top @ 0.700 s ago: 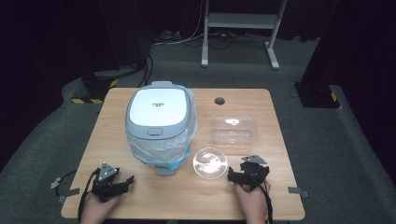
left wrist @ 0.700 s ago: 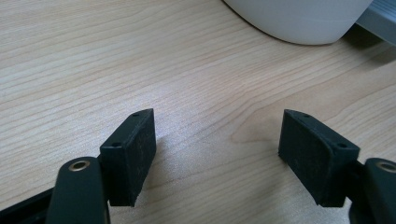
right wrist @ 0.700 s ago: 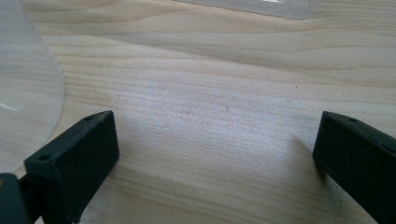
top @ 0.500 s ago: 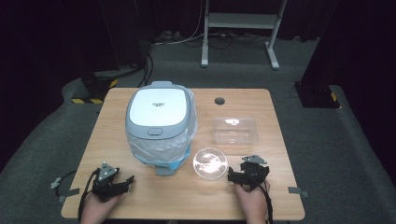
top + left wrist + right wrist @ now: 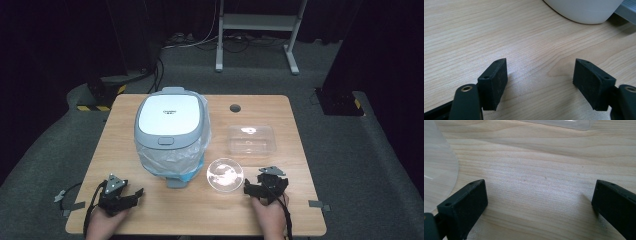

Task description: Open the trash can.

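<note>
**Tongs poised beside clear bowl**

Both tongs rest on the surface, jaws apart and empty: the right tongs (image 5: 265,188) just right of the clear bowl (image 5: 225,174), the left tongs (image 5: 117,196) well left of it. A hasty reach could skid the light bowl into the nearby rice cooker (image 5: 171,125).

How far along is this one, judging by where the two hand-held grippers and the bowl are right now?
Nothing looks done yet. The rice cooker has its lid shut, and the clear bowl and clear plastic container sit empty on the table. Nothing is in hand: the left hand-held gripper and the right hand-held gripper rest open near the table's front edge, the right one beside the bowl. All of the handling appears left to do.
</note>
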Demonstrator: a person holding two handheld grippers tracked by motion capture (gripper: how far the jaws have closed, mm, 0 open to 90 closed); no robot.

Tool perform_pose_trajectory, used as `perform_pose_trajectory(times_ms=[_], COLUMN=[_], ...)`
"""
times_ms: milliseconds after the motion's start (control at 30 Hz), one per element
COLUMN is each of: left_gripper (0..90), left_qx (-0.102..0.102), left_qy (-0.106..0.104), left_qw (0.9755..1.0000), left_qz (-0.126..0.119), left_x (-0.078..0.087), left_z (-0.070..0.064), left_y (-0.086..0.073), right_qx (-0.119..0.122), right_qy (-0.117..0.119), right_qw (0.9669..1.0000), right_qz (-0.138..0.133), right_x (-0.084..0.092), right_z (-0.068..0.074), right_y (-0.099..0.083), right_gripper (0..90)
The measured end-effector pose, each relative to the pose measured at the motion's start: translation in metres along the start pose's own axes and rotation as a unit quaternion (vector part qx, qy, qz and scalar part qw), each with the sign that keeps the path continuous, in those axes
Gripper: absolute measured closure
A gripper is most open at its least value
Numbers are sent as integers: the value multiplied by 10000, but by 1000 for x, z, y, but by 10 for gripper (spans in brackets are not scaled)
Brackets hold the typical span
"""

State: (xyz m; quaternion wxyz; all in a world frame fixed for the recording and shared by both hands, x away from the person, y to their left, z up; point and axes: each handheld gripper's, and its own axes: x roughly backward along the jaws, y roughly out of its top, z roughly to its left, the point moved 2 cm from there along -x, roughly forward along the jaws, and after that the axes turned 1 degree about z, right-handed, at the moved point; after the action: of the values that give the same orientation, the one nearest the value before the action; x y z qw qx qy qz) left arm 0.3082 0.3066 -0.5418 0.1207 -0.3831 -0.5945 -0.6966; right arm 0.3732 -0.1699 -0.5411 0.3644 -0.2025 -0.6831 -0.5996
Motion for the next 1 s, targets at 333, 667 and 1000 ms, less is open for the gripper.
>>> perform_pose_trajectory(times_ms=[333,667,1000], left_gripper=[306,289,287], left_qx=[-19,-106,0], left_qy=[24,-223,-395], left_qw=[10000,9981,9947], left_qz=[-89,-571,-948], left_x=[2,21,30], left_z=[-1,-11,-13], left_y=[-1,4,6], right_qx=[-1,-9,-10], right_qy=[0,0,3], right_qw=[10000,10000,10000], right_qz=[0,3,3], right_x=[0,0,0], right_z=[0,0,0], right_y=[0,0,0], right_gripper=[1,1,1])
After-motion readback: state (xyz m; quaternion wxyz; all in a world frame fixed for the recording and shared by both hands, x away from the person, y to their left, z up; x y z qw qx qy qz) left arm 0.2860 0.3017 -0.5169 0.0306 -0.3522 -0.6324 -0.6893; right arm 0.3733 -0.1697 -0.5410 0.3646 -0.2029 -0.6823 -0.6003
